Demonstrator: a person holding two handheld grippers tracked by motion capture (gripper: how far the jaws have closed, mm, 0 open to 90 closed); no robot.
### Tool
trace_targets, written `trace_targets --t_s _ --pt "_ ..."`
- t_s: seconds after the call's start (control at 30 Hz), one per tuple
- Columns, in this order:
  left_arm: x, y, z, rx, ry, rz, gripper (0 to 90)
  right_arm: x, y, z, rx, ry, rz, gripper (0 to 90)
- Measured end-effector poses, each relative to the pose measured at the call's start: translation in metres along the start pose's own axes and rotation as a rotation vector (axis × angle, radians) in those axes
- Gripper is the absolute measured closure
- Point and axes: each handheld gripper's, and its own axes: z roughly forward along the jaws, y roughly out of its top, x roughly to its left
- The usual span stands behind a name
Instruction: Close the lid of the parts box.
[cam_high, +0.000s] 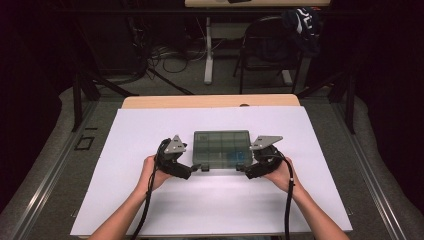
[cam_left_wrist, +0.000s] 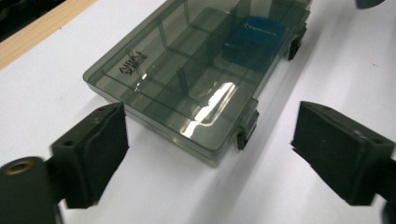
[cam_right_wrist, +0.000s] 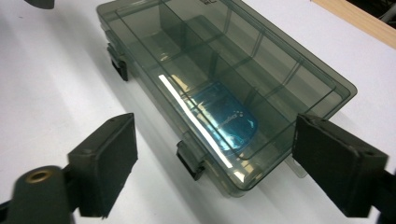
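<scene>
Centre frame: smoky transparent plastic compartment box (cam_high: 221, 148), lid down, latches apparently fastened; left gripper (cam_high: 194, 167) and right gripper (cam_high: 242, 168) spread, empty, beside them.

Compartment box (cam_high: 221, 148) sits mid counter (cam_high: 150, 200), w/ bare white sheet all around. Only obstacle btwn both grippers' jaws; near edge carries two latches (cam_left_wrist: 246, 129).

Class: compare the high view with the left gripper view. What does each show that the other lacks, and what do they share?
High view alone: both hands, the right gripper, the wooden table edge's full width, a chair behind. Left gripper view alone: lettering on the lid, a blue item clearly inside a compartment. Shared: the smoky divided box shut on the white sheet, latches facing the person, and the left gripper, fingers open.
</scene>
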Motion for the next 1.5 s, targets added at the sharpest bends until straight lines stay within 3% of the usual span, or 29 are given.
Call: trace_targets --t_s 0.3,0.33,0.4,0.8,0.97,1.2,1.5 --pt "-0.005 -0.014 -0.016 0.003 0.045 -0.016 0.2 0.016 -0.007 -0.015 -0.014 -0.021 -0.016 2.0" --pt "-0.004 -0.017 -0.019 -0.007 0.054 -0.024 0.0 0.017 -0.007 -0.018 0.012 -0.016 -0.022 1.9" --pt "-0.004 -0.021 -0.024 -0.006 0.068 -0.036 0.0 0.020 -0.009 -0.022 -0.017 -0.024 -0.015 0.7" --pt "-0.012 -0.051 -0.043 0.028 0.094 -0.051 0.0 0.028 -0.022 -0.038 -0.032 -0.045 -0.010 0.0" --pt "-0.015 -0.064 -0.047 0.048 0.100 -0.062 0.0 0.029 -0.032 -0.044 -0.025 -0.053 0.012 0.0" --pt "-0.019 -0.076 -0.053 0.031 0.128 -0.086 0.0 0.036 -0.046 -0.050 -0.015 -0.078 0.032 0.0" --pt "-0.032 -0.092 -0.054 0.065 0.128 -0.086 0.0 0.045 -0.061 -0.056 -0.052 -0.103 0.067 0.0"
